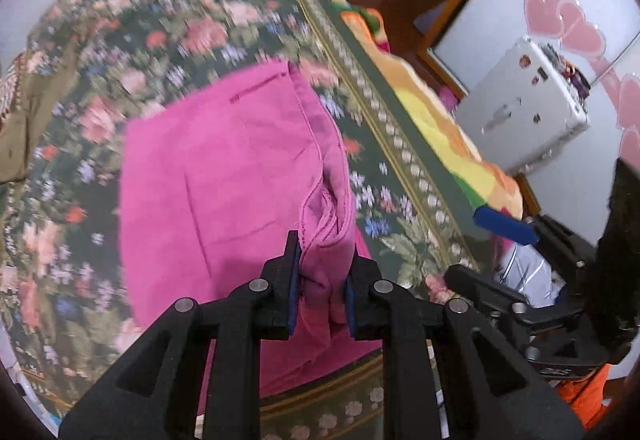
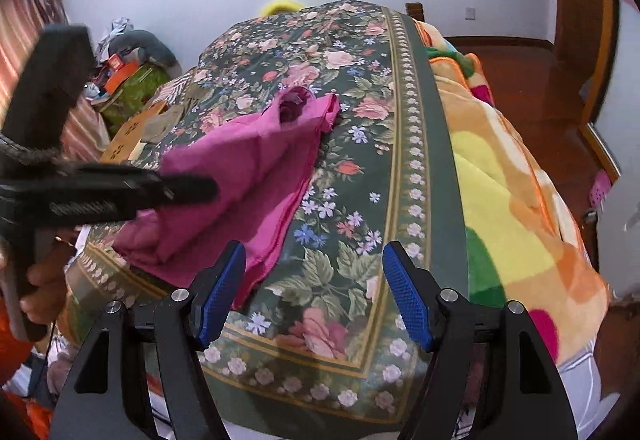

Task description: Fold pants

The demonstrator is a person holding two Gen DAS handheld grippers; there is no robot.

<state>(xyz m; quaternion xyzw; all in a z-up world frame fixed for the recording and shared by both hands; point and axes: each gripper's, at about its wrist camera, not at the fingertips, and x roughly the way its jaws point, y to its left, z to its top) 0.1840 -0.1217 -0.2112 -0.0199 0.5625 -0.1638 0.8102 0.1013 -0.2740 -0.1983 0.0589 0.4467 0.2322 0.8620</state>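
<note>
Pinching a bunched fold of the pink pants (image 1: pixel 224 175) between its blue pads, the left hand-held gripper (image 1: pixel 322 290) has its jaws drawn narrow on the cloth and holds that edge lifted off the floral bedspread (image 1: pixel 132 35). The pants lie partly folded near the bed's near edge, toward its left corner, their far end reaching toward the middle of the bed. The right hand-held gripper (image 2: pixel 314 294) hangs over the bed's near edge with its jaws wide apart and nothing between them, just beside the pants' hem.
</note>
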